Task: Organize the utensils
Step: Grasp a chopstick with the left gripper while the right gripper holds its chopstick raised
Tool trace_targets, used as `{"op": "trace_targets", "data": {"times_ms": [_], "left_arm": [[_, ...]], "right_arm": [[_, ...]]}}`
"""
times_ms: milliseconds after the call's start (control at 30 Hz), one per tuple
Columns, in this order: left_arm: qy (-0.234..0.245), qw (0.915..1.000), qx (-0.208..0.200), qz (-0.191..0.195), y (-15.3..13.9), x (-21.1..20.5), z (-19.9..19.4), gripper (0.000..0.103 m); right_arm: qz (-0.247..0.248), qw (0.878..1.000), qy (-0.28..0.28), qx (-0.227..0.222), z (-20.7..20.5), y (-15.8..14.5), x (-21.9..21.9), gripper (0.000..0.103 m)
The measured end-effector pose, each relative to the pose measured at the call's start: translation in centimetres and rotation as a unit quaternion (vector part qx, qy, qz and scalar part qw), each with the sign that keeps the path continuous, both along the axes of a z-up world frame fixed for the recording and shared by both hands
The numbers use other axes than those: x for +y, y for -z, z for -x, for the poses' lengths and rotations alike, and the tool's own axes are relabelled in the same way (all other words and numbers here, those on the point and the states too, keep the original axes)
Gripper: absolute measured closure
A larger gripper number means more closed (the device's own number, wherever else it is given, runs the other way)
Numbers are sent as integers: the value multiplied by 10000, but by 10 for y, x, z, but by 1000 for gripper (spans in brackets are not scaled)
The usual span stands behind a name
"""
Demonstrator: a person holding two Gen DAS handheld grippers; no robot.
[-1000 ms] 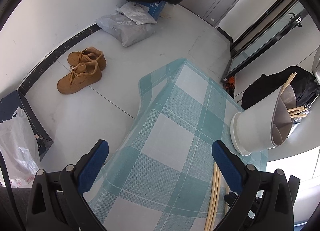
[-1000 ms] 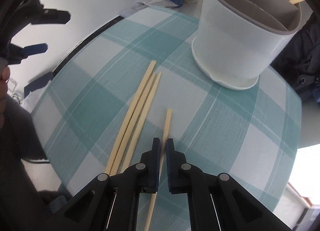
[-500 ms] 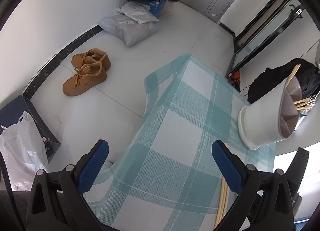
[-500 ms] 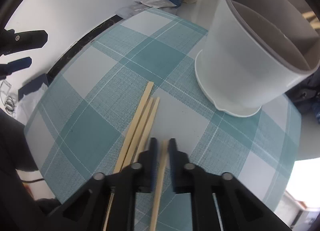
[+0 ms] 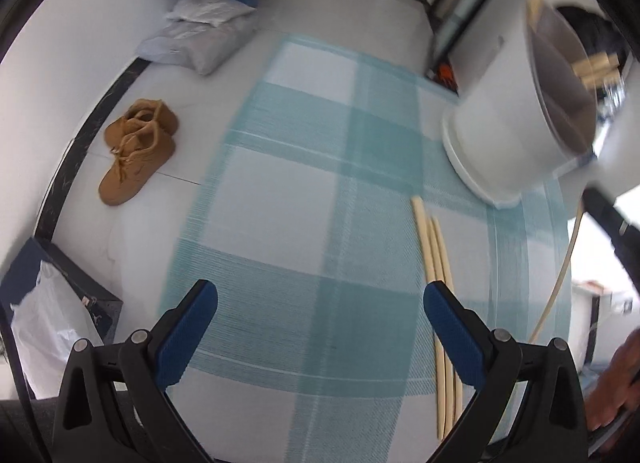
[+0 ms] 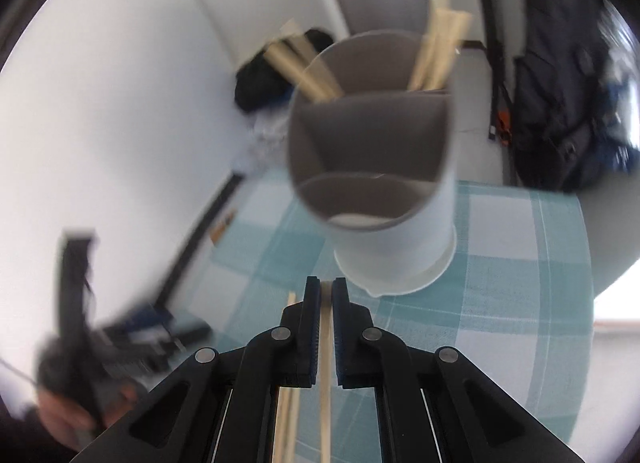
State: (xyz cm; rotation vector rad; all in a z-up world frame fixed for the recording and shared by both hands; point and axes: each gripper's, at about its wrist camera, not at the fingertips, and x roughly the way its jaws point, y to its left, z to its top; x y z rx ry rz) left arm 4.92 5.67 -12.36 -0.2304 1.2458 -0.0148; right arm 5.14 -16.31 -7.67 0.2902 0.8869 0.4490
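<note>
Nearest in the right wrist view, the right gripper (image 6: pixel 326 295) is clamped on a single chopstick (image 6: pixel 325 383), which runs lengthwise between its pads and hangs clear of the bench (image 6: pixel 520 303). The stick looks light, stiff and smooth, so it could swivel or slide in so narrow a grip; a hold nearer the middle would likely steady it better than one close to an end.

In the left wrist view, the left gripper (image 5: pixel 320 303) is spread wide with nothing in it, above the checked cloth. Three more chopsticks (image 5: pixel 434 271) lie side by side on the bench, touching, just beside its right finger.

Beyond them stands the white holder (image 6: pixel 394 223), upright on the cloth and split by grey dividers into compartments. The near compartment appears empty. The two far ones each hold chopsticks: a bundle leaning left (image 6: pixel 304 67) and another leaning right (image 6: pixel 436 55).

Beyond the bench, a dark backpack (image 6: pixel 568 95) stands against the wall.
</note>
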Motion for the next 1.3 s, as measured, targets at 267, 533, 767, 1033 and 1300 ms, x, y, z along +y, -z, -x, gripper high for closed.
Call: {"op": "trace_targets", "data": {"times_ms": [267, 533, 767, 1033, 1300], "left_arm": [[292, 9991, 107, -286, 9, -25, -1, 3], [330, 9962, 218, -782, 20, -36, -11, 2], [155, 9963, 389, -745, 21, -35, -18, 3], [109, 9950, 484, -868, 24, -30, -18, 3], [-46, 9930, 515, -1066, 26, -24, -46, 4]], "right_arm": [[-925, 9937, 621, 157, 8, 15, -67, 98], [-1057, 9910, 801, -153, 32, -2, -90, 98], [-1111, 9888, 970, -240, 24, -3, -94, 98], [-937, 9903, 961, -355, 26, -6, -96, 98], [-863, 9908, 956, -427, 29, -12, -95, 98]]}}
